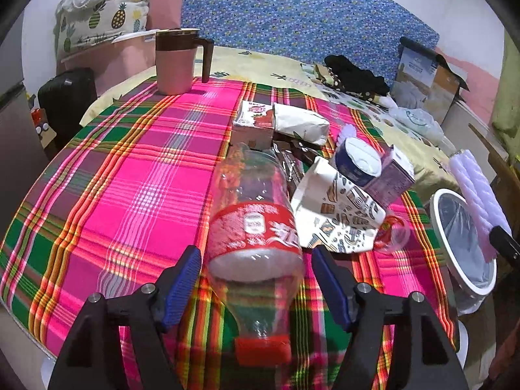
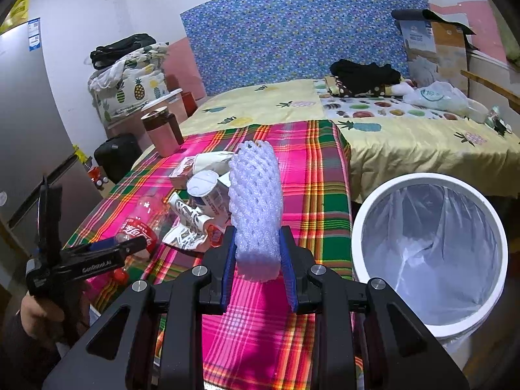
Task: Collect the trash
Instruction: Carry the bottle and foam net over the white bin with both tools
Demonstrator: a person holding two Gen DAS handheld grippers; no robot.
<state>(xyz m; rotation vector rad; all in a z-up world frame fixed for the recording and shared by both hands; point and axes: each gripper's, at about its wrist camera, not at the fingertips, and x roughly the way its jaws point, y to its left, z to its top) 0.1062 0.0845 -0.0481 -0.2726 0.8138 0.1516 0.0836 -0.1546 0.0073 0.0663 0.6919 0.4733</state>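
Our left hand-held gripper (image 1: 255,279) stands wide around the empty plastic bottle (image 1: 255,224) lying on the desk (image 1: 130,175); light, slippery, crushable, best gripped mid-body. Our right hand-held gripper (image 2: 258,266) pinches soft foam netting (image 2: 255,201) beside the bin (image 2: 360,227).

A lived-in bedroom in a home: a bed with a yellow pineapple-print sheet (image 2: 406,136) fills the back of the room, with a tall panel covered in blue floral fabric (image 2: 302,32) leaning on the white and pink wall behind it. A heap of folded pineapple-print bedding (image 2: 130,91) sits on pink storage boxes beside a grey refrigerator (image 2: 22,123) and a black suitcase (image 2: 117,156). Dark clothes (image 2: 364,76) and an open cardboard box (image 2: 435,52) lie by the bed, and a table under a bright pink, green and yellow plaid cloth (image 2: 312,175) stands against it.
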